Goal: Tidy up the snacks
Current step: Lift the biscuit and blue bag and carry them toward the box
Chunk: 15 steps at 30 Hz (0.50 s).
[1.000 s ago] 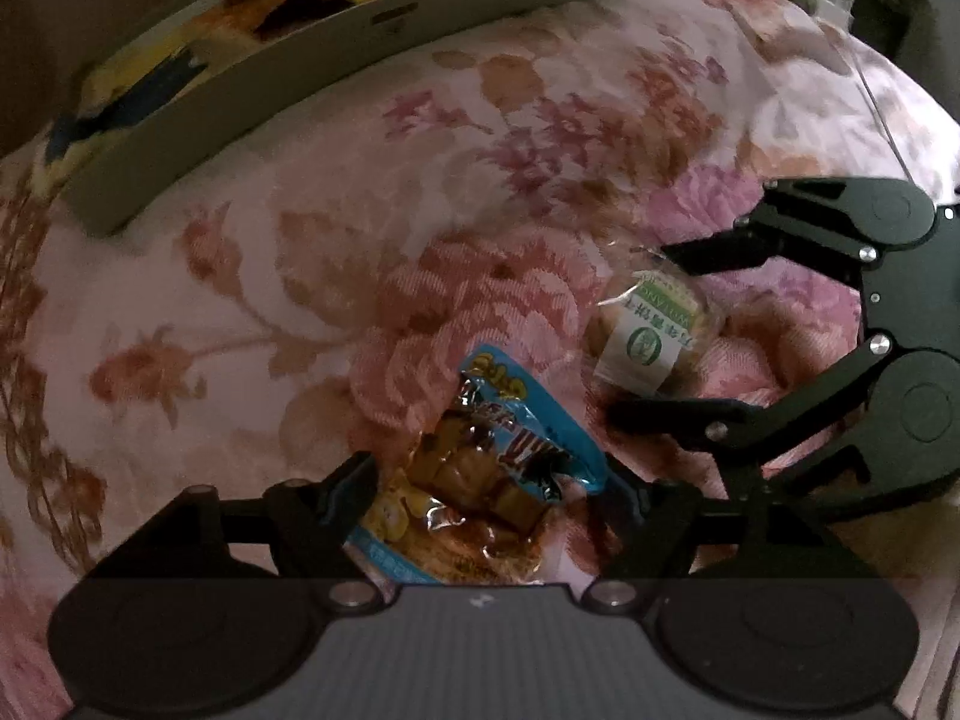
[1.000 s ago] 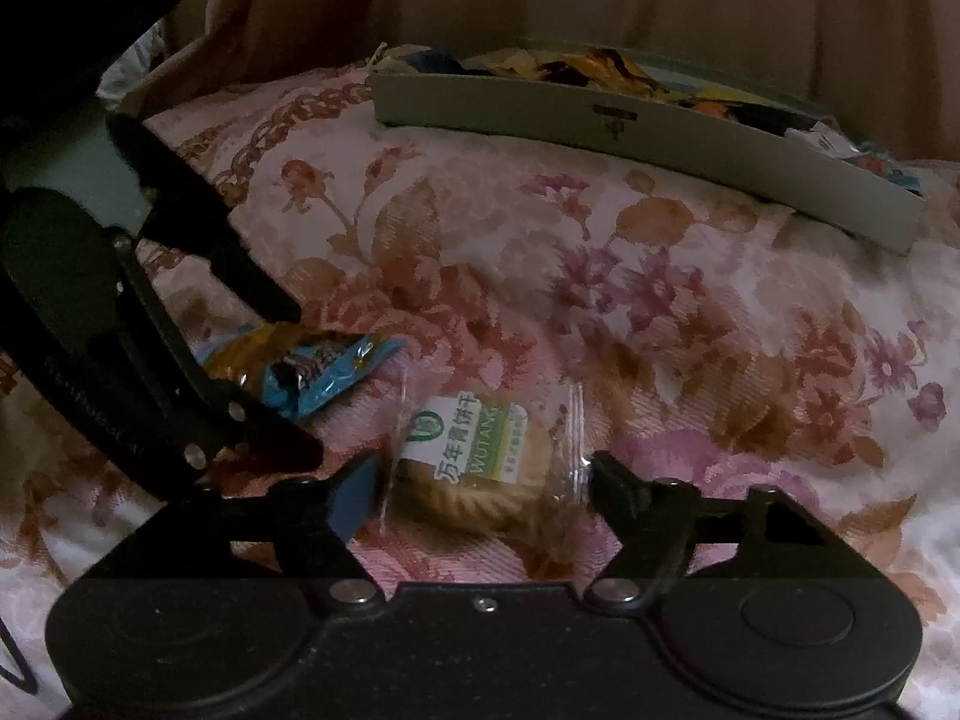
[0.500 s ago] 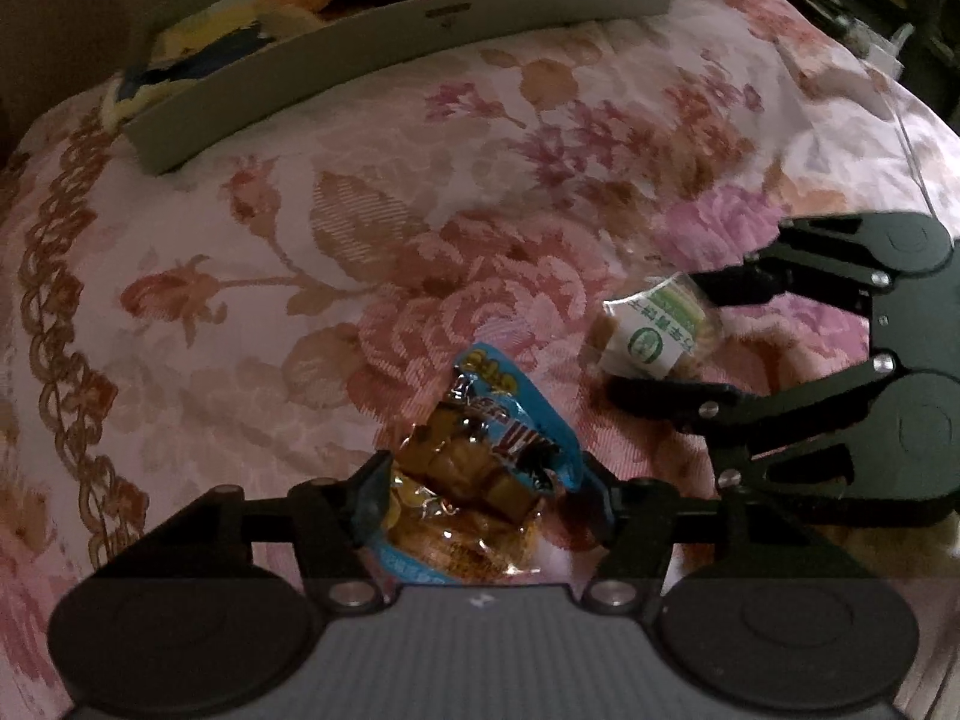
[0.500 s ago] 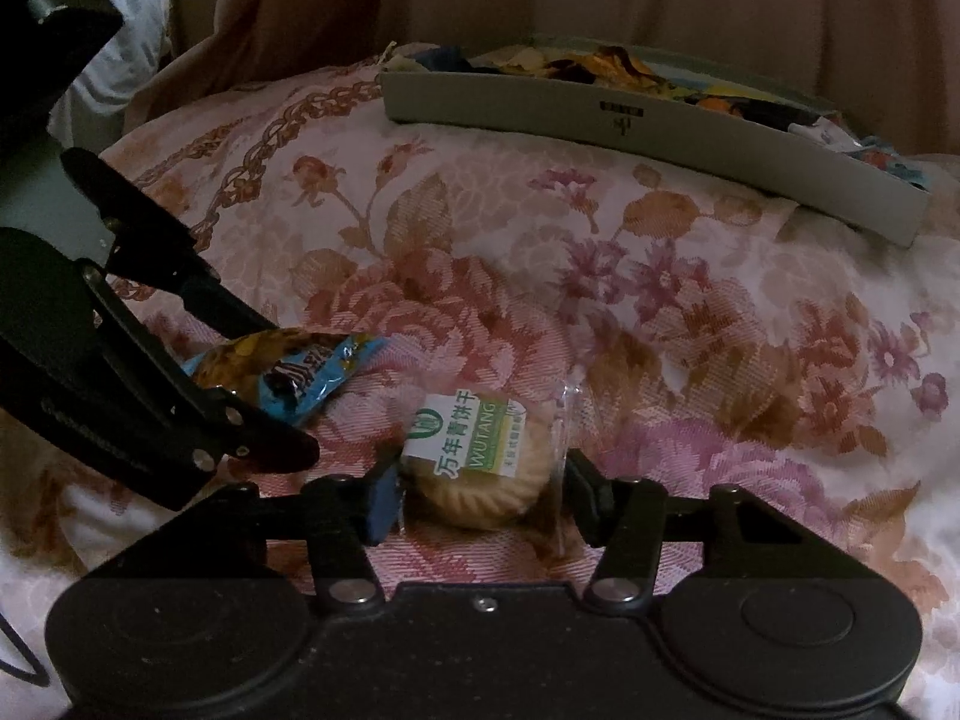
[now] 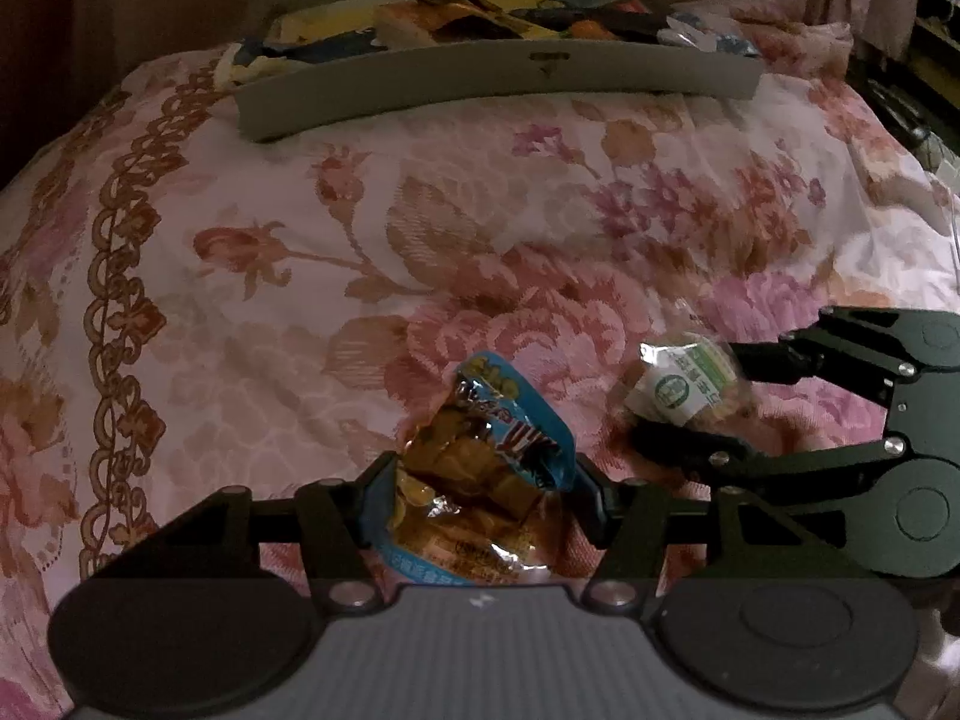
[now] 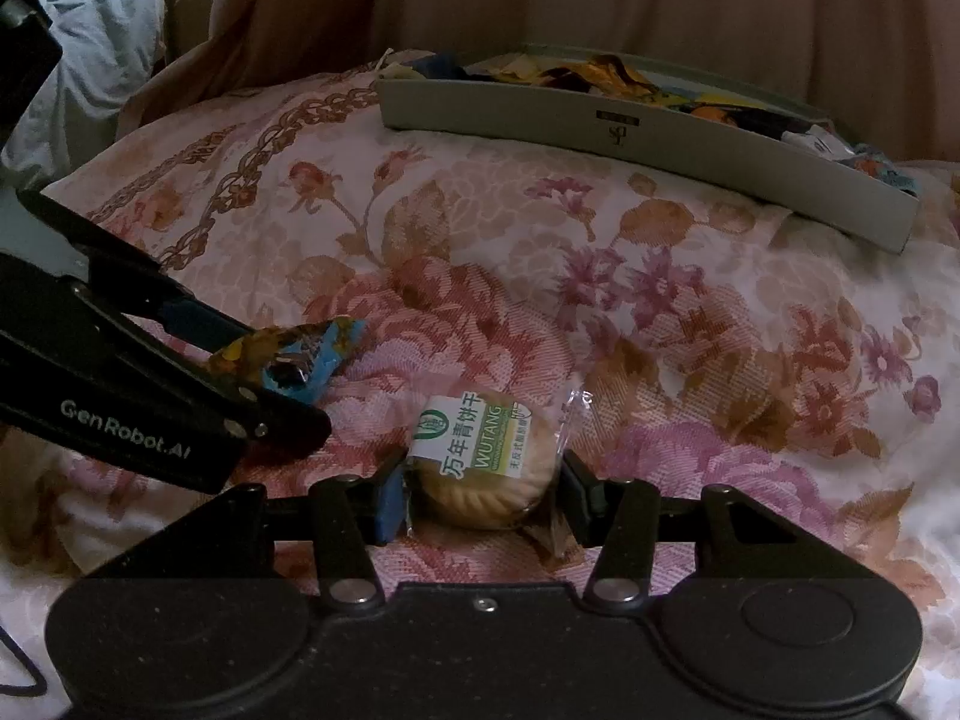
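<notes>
My left gripper (image 5: pixel 480 492) is shut on a blue and gold snack packet (image 5: pixel 480 480), held just above the flowered bedcover (image 5: pixel 420 240). To its right my right gripper (image 5: pixel 684 396) grips a round biscuit in a clear wrapper with a green and white label (image 5: pixel 684 387). The right wrist view shows the wrapped biscuit (image 6: pixel 480 462) pinched between the right gripper (image 6: pixel 480 492) fingers, with the left gripper (image 6: pixel 264 378) and its blue packet (image 6: pixel 300 354) at the left. A grey box (image 5: pixel 498 78) filled with snack packets lies at the far side of the bed.
The grey box (image 6: pixel 648 138) sits ahead on the bedcover (image 6: pixel 660 300), its low front wall facing me. A brown curtain (image 6: pixel 600 0) hangs behind it. A white cloth (image 6: pixel 90 42) lies at the far left. Dark clutter and a cable lie off the right bed edge (image 5: pixel 918 120).
Both grippers have closed on their snacks and lifted them off the bedcover. Both views have tilted up, so the grey box now appears more centred and closer.
</notes>
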{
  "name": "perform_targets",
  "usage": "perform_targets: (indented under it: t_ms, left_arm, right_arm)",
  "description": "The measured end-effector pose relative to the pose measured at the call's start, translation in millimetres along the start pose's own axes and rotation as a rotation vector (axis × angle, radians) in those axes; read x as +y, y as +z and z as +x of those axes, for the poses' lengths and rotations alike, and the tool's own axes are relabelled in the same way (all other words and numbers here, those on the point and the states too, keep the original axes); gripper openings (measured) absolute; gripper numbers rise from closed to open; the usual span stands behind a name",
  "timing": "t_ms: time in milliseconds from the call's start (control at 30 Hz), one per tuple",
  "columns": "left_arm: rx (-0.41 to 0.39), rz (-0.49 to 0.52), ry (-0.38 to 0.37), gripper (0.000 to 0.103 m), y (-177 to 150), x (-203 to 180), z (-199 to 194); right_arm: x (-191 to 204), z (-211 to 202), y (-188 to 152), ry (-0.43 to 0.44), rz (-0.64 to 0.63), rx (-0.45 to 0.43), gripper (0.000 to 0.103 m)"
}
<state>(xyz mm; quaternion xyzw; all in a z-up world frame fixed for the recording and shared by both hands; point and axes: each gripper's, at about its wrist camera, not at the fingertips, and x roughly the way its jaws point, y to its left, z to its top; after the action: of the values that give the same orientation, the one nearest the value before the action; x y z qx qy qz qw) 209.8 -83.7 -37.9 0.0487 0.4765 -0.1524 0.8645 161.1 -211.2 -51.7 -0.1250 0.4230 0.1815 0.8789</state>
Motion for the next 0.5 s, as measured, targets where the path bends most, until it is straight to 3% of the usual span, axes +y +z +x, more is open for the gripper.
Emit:
perform_targets:
  t_ms: [333,500]
  left_arm:
    - [-0.035,-0.098,0.009,0.062,3.8,6.4,-3.2]
    - [-0.106,-0.134,0.013,0.062,15.5,8.0,-12.0]
  right_arm:
    - [-0.1,-4.3,0.7,-0.048,-0.018,-0.031,0.052]
    - [-2.3,-12.5,3.2,-0.121,-0.027,-0.108,0.052]
